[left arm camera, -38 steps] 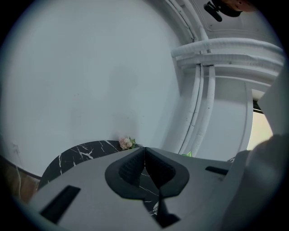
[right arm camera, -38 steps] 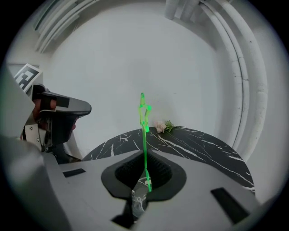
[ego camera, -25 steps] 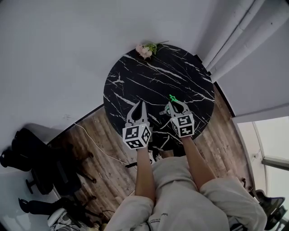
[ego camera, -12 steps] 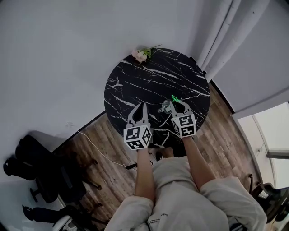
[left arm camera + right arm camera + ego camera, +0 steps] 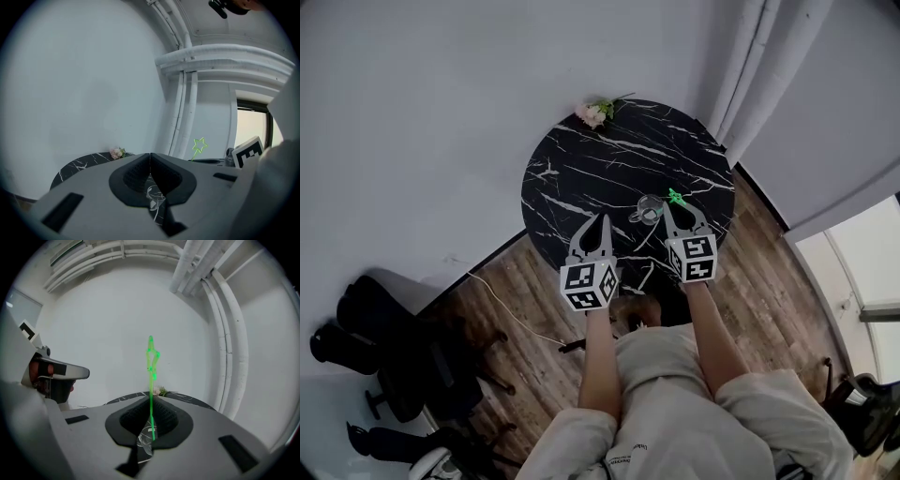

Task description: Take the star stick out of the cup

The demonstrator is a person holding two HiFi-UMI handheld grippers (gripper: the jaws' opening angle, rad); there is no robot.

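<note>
In the head view my right gripper [image 5: 675, 206] is shut on the thin green star stick [image 5: 676, 198], just right of the clear glass cup [image 5: 648, 210] standing on the round black marble table [image 5: 609, 164]. In the right gripper view the stick [image 5: 151, 380] rises upright from between the closed jaws of that gripper [image 5: 151, 403], star on top. My left gripper [image 5: 599, 221] hovers shut and holding nothing at the table's near edge, left of the cup. From the left gripper view, the star [image 5: 200, 144] shows to the right beyond the gripper [image 5: 150, 157].
A small pink flower bunch [image 5: 593, 112] lies at the table's far edge by the white wall. White curtains [image 5: 750, 66] hang at the right. Wooden floor, a white cable [image 5: 502, 305] and dark chairs [image 5: 384, 347] lie to the near left.
My right gripper has moved right and away from the cup with the star stick in it; the cup now stands in plain sight to its left. The left gripper has barely moved.
</note>
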